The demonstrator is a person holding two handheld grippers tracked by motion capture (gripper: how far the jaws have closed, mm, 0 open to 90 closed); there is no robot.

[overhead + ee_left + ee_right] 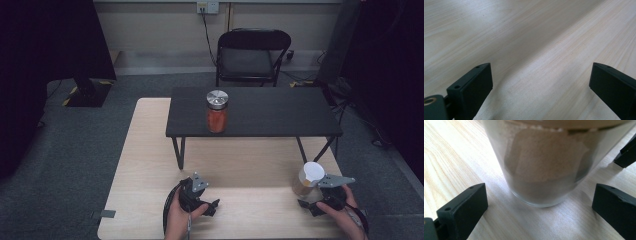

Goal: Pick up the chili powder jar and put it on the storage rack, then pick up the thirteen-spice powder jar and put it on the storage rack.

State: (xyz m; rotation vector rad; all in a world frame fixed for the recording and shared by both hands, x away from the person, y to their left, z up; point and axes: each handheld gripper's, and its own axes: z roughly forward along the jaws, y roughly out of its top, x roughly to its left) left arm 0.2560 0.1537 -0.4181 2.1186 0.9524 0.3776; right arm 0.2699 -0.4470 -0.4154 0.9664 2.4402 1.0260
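A glass jar with a white lid and brown powder inside stands on the light wooden table at the front right. My right gripper sits just in front of it, jaws open. In the right gripper view the jar stands close ahead of the gap, touching neither jaw. My left gripper rests near the table's front edge at centre-left, open. Its jaws frame bare wood in the left gripper view. A jar of orange contents with a silver lid stands on the small black table.
The small black table stands on thin legs on the far half of the wooden table. A black folding chair stands behind on the grey carpet. Dark curtains hang at both sides.
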